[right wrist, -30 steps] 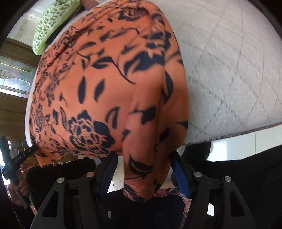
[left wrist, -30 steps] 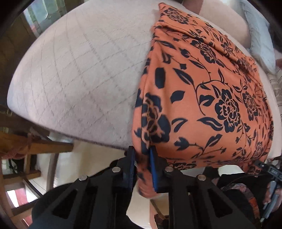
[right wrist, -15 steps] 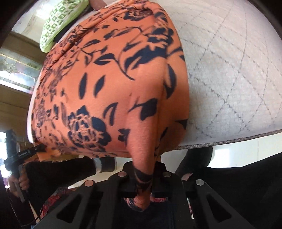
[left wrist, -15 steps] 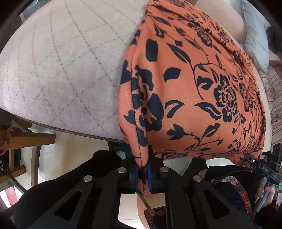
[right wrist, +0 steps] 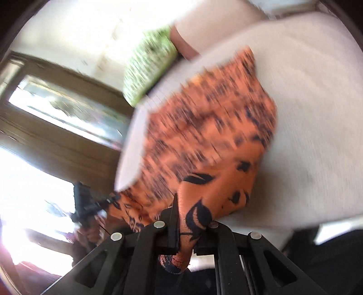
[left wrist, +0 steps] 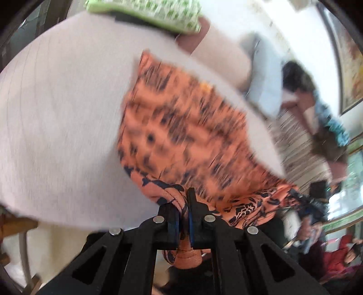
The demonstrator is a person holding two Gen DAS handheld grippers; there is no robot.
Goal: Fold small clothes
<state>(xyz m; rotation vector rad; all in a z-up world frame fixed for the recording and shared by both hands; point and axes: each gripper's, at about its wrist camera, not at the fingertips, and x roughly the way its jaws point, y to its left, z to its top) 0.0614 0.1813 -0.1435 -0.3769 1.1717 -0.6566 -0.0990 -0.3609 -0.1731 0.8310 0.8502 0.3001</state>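
An orange garment with a dark floral print lies across the pale quilted surface, its near edge lifted off it. My left gripper is shut on the garment's near left corner, cloth bunched between the pads. In the right wrist view the same garment stretches away from me, and my right gripper is shut on its near right corner, a fold hanging below the jaws. Each view shows the other gripper at the far end of the lifted hem. Both views are blurred by motion.
A green patterned cushion rests at the far edge of the surface, also seen as the cushion in the right wrist view. A person sits beyond on the right, by a striped cover. A window is at left.
The right jaws closed on the corner, the left tightened on theirs. Both grippers then rose and tipped up, lifting the near hem off the surface; the far cushion and room came into view.
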